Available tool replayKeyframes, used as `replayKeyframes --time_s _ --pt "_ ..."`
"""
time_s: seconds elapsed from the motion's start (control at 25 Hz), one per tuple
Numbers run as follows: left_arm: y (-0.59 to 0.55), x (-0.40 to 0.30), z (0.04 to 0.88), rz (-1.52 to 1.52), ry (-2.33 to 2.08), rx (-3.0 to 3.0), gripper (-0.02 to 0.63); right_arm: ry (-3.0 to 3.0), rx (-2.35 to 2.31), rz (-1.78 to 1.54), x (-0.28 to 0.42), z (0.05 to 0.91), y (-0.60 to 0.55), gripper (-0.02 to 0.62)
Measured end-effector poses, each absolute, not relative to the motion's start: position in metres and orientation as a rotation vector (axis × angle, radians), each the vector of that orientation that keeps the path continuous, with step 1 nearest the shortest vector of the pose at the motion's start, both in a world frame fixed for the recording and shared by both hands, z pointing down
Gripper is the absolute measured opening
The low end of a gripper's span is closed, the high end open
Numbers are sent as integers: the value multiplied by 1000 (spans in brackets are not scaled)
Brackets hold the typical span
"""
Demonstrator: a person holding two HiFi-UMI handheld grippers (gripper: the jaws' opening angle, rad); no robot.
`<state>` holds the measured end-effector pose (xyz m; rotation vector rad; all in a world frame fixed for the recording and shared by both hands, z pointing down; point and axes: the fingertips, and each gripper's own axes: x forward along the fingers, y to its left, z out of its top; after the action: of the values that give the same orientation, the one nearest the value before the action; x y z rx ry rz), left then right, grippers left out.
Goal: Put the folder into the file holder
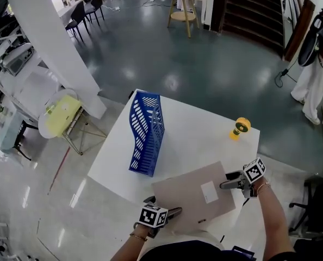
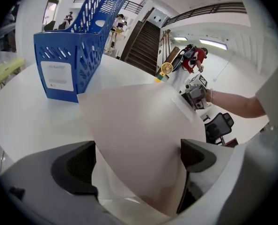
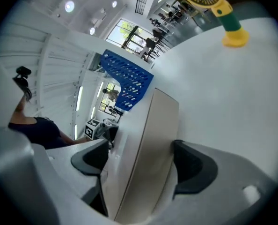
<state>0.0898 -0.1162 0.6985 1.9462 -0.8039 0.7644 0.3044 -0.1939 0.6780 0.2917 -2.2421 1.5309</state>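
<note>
A flat beige folder (image 1: 194, 200) with a white label lies at the near edge of the white table (image 1: 205, 135), its near side overhanging. The blue slotted file holder (image 1: 145, 132) stands upright to the folder's far left, apart from it. My left gripper (image 1: 172, 213) is at the folder's near left corner. The folder (image 2: 139, 135) runs between its spread jaws and touches only the right one. My right gripper (image 1: 227, 184) is at the far right corner, rolled on its side. There the folder (image 3: 139, 158) fills the gap between the jaws.
A small yellow fan (image 1: 239, 128) stands near the table's far right edge. A dark office chair (image 1: 314, 208) stands on the right. Beyond the table's left side are a white pillar (image 1: 53, 42) and a yellow-topped folding stand (image 1: 61, 116) on the glossy floor.
</note>
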Motion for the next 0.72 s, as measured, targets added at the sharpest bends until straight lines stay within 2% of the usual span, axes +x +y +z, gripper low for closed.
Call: replayKeyframes --time_s 0.28,0.48,0.56,0.72 --pt "-119 93 691 646 -757 1925 557 -2555 195 2045 295 626 -205 414" --pt "-111 94 690 650 -757 1928 557 -2503 186 2021 285 635 -191 402" --pt "-109 95 690 646 -751 1930 557 -2494 192 2010 286 635 -190 342" --pt "-110 95 690 642 -756 1927 557 -2469 208 2010 285 634 -191 326"
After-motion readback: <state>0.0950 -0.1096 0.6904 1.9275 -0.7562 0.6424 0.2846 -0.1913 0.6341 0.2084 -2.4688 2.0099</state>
